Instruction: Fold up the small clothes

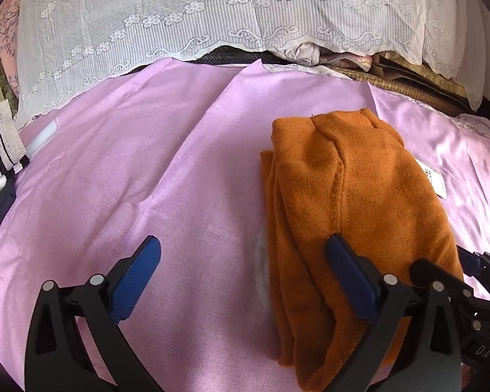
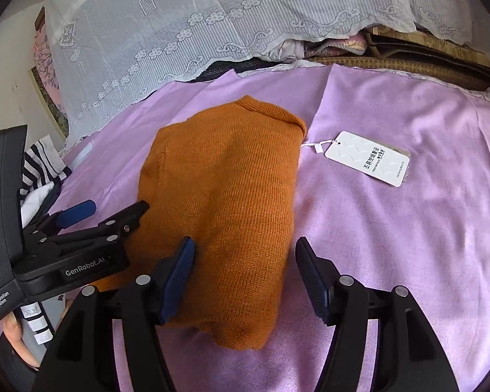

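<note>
An orange knit garment [image 1: 352,215] lies folded into a long bundle on the pink sheet [image 1: 147,170]; it also shows in the right wrist view [image 2: 232,202]. A white hang tag [image 2: 369,158] on a string lies right of it. My left gripper [image 1: 241,261] is open and empty, its right finger over the bundle's near left edge; it also shows in the right wrist view [image 2: 114,212]. My right gripper [image 2: 245,261] is open and empty, its jaws astride the bundle's near end.
A white lace cloth [image 1: 179,19] hangs over stacked things along the back. Striped black-and-white clothes [image 1: 0,150] lie at the left edge, seen in the right wrist view too [image 2: 42,166]. The pink sheet [image 2: 408,245] spreads on both sides.
</note>
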Demonstrator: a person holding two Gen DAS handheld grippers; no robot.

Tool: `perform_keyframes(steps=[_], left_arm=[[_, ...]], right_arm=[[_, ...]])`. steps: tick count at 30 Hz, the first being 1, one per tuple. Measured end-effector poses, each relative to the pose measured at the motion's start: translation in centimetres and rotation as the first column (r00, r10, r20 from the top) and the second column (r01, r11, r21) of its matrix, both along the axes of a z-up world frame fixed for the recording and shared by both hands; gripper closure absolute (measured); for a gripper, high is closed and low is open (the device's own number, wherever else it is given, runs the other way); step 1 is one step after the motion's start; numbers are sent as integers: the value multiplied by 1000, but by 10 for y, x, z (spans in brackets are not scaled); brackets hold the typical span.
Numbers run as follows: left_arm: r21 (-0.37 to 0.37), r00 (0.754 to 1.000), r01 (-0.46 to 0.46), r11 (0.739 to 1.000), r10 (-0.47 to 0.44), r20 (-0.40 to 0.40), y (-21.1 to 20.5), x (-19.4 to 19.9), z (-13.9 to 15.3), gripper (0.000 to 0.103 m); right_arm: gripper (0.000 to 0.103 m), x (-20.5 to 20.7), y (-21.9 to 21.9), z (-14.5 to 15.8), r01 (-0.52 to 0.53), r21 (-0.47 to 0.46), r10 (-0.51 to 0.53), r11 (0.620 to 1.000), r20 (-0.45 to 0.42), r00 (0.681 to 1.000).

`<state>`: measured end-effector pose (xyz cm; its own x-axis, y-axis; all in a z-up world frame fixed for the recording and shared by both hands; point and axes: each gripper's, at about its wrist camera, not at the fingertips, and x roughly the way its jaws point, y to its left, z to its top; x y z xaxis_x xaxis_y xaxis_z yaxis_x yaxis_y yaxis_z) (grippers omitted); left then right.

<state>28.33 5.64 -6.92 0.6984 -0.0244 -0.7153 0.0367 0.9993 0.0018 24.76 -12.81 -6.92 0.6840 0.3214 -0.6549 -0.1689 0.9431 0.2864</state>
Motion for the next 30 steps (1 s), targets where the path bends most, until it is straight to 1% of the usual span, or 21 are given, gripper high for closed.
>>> perform_keyframes(steps=[1, 2, 3, 4, 5, 8, 9, 10, 11, 12, 13, 14, 15, 18, 20, 22, 25, 27, 30], left_arm=[[-37, 1000, 7, 999, -7, -11, 5, -1, 1, 5], [-94, 999, 22, 995, -24, -26, 10, -1, 2, 5], [-161, 998, 46, 986, -54, -41, 15, 2, 4, 5], [-223, 994, 73, 972, -88, -57, 18, 6, 4, 5], [-265, 991, 87, 960, -112, -78, 19, 12, 2, 5], [-358, 970, 106, 928, -176, -168, 14, 38, -17, 4], [-377, 966, 109, 920, -187, -177, 12, 43, -20, 4], [-377, 963, 131, 917, -207, -170, 7, 44, -20, 4], [-373, 955, 171, 912, -246, -164, 1, 44, -19, 9], [-360, 952, 190, 913, -261, -158, -4, 45, -19, 15], [-359, 951, 208, 910, -274, -145, -6, 44, -18, 20], [-384, 944, 237, 893, -305, -127, -8, 43, -16, 39], [-395, 940, 254, 883, -322, -114, -11, 41, -12, 51], [-304, 949, 282, 910, -311, -52, -16, 27, 4, 60], [-262, 953, 288, 921, -302, -13, -9, 20, 19, 64], [-237, 966, 256, 937, -255, 34, 13, 16, 42, 64], [-201, 980, 193, 960, -179, 89, 64, 10, 83, 64], [-168, 986, 141, 976, -123, 116, 103, 1, 107, 64], [-129, 989, 44, 991, -25, 144, 163, -13, 125, 63]], right_arm=[[38, -1, -3, 3, -2, 18, 1, 1000, 8, 1000], [34, -2, -6, 6, -1, 40, 0, 999, 19, 1000], [22, -1, -10, 9, 7, 63, -8, 998, 26, 1000], [15, 2, -15, 12, 14, 92, -17, 996, 27, 999], [9, 9, -20, 12, 12, 131, -14, 991, 15, 1000], [8, 39, -26, -5, 19, 260, 7, 966, -99, 995], [9, 48, -25, -16, 17, 311, 30, 950, -144, 989], [9, 53, -23, -22, 24, 336, 30, 942, -155, 987], [17, 54, -20, -22, 26, 336, 19, 941, -132, 991], [27, 55, -19, -22, 20, 353, 29, 935, -134, 991], [35, 55, -18, -23, 34, 353, 17, 935, -141, 990], [46, 52, -17, -22, 39, 331, 3, 943, -124, 992], [51, 48, -13, -19, 24, 311, 6, 950, -95, 995], [55, 34, 2, 1, 2, 248, 0, 969, -9, 1000], [56, 28, 22, 19, -37, 235, 27, 971, 45, 999], [56, 27, 48, 35, -87, 238, 69, 967, 83, 994], [56, 31, 94, 61, -173, 268, 141, 948, 133, 981], [56, 33, 131, 77, -241, 283, 200, 928, 166, 966], [56, 37, 192, 93, -331, 302, 285, 894, 187, 940]])
